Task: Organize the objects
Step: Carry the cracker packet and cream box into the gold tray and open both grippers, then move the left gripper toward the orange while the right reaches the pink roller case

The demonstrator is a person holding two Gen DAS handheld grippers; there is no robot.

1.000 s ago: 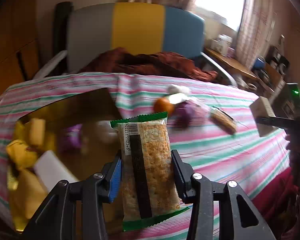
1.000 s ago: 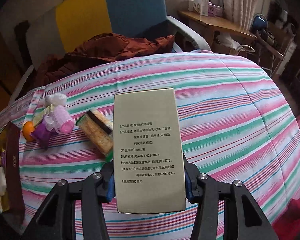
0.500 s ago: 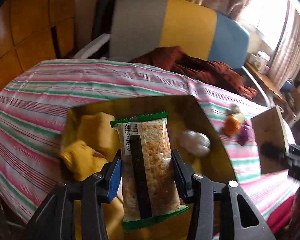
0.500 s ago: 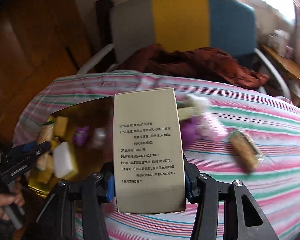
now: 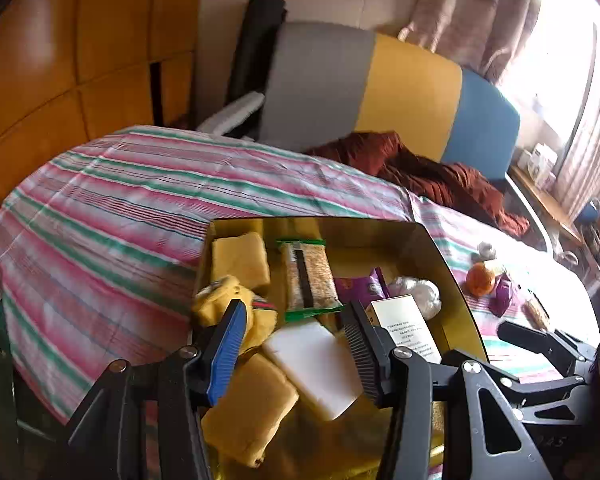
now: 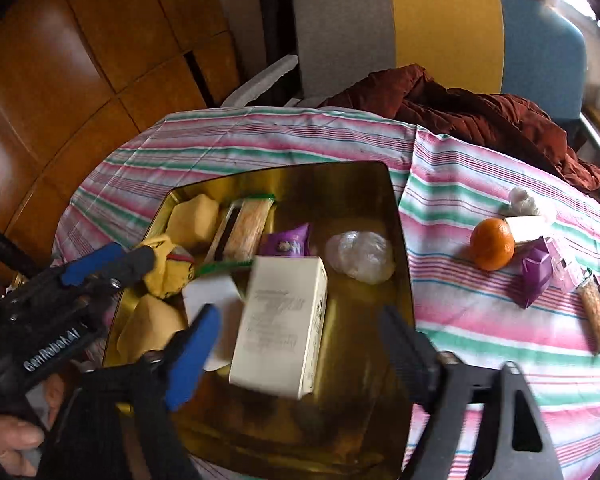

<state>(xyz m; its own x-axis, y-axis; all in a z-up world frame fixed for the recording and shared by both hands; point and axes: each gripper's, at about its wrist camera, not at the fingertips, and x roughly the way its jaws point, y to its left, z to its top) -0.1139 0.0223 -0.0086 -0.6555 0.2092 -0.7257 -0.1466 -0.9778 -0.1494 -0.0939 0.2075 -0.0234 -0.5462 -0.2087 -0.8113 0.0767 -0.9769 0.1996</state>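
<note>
- Two grippers hang over the gold tray (image 6: 396,216), both with jaws opening.
- Left gripper (image 5: 296,344) grips nothing; the cracker packet (image 5: 310,276) lies in the tray.
- Right gripper (image 6: 300,344) has released the cream box (image 6: 280,324), blurred, inside the tray.

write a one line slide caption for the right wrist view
Right gripper opening to drop a cream box into the gold tray, orange waiting on the striped cloth.
</note>
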